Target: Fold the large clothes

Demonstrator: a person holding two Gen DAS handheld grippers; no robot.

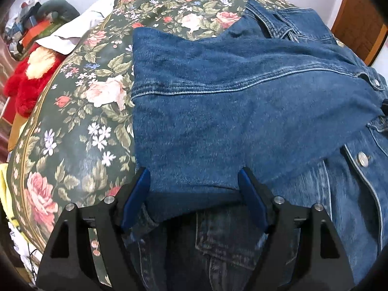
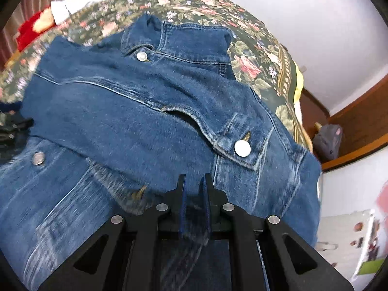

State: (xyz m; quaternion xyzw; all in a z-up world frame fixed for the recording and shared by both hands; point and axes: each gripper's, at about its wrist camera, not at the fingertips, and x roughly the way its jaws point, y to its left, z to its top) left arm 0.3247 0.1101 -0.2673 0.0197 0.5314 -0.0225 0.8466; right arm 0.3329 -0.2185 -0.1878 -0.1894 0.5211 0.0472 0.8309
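A blue denim jacket (image 1: 218,101) lies front up on a floral bedspread (image 1: 84,97), one sleeve folded across its chest. My left gripper (image 1: 194,184) stands wide open at the near edge of that fold; the denim lies between the blue pads (image 1: 143,181), which do not press on it. In the right wrist view the jacket (image 2: 145,111) shows its collar (image 2: 184,41) at the far end and a buttoned cuff (image 2: 242,148). My right gripper (image 2: 194,184) is shut low over the jacket's front, with a strip of denim pinched between its pads.
A red plush toy (image 1: 26,82) and a white cloth (image 1: 72,31) lie at the bed's far left, with piled clutter behind them. Wooden furniture (image 2: 359,121) and a grey bag (image 2: 327,140) stand beyond the bed's right edge. Bedspread (image 2: 254,48) shows around the collar.
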